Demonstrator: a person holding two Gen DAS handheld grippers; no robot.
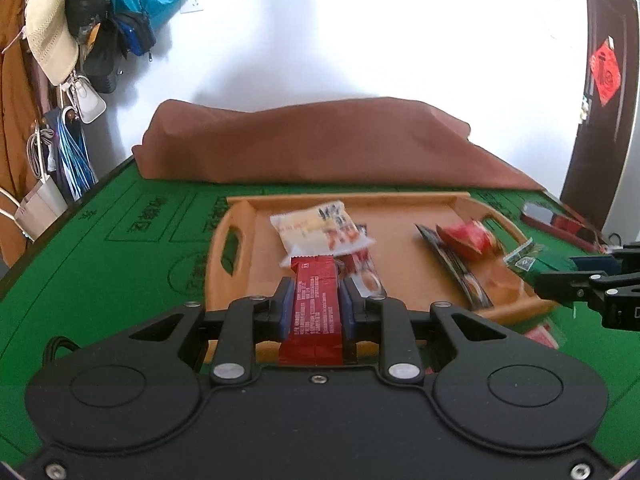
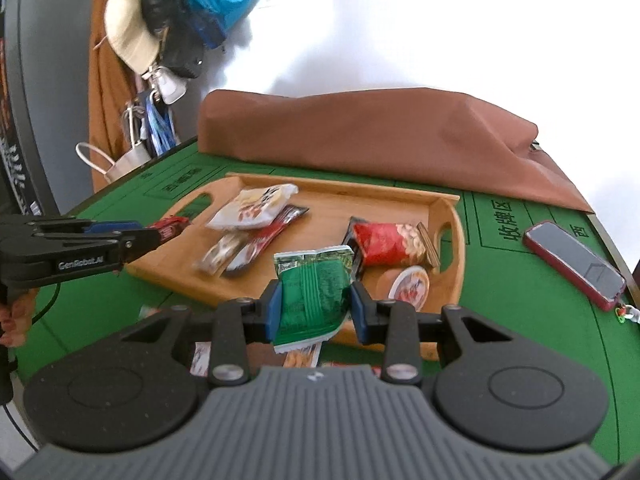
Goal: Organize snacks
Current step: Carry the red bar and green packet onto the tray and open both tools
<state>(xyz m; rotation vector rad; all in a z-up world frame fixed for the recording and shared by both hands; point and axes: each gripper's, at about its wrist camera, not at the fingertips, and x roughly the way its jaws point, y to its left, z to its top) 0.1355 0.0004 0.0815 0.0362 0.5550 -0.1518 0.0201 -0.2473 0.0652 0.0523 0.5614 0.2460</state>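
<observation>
One green tabletop (image 2: 500, 300) carries everything, and along its far edge lies one brown cloth (image 2: 380, 136) bunched over a long hump. In front of the cloth sits one wooden tray (image 2: 452, 248) with a cut-out handle at each end.

Inside the tray, the right wrist view shows five snacks: one white packet (image 2: 252, 204) at the far left, one dark red wrapper (image 2: 276, 228) just beneath it, one blurred bar (image 2: 220, 256) beside that, one red bag of nuts (image 2: 388, 242) near the right handle, and one round foil-lidded cup (image 2: 408, 286) just in front of the bag. More wrappers lie on the felt near the tray's front edge, too hidden to count.

Two hand-held grippers are held up over the tray's near side, both angled downward. The left hand-held gripper (image 1: 316, 300) has its jaws nearly together, pads clamped on one red bar packet (image 1: 316, 312) that runs lengthwise between them. The right hand-held gripper (image 2: 316, 304) pinches one green snack packet (image 2: 316, 296) by its sides, the foil crumpled and standing up between the pads, above the tray's front rim.

One red-cased phone (image 2: 576, 264) lies on the felt to the right, well apart from the tray. Bags and one straw hat (image 2: 128, 36) hang on the wall at the left.
</observation>
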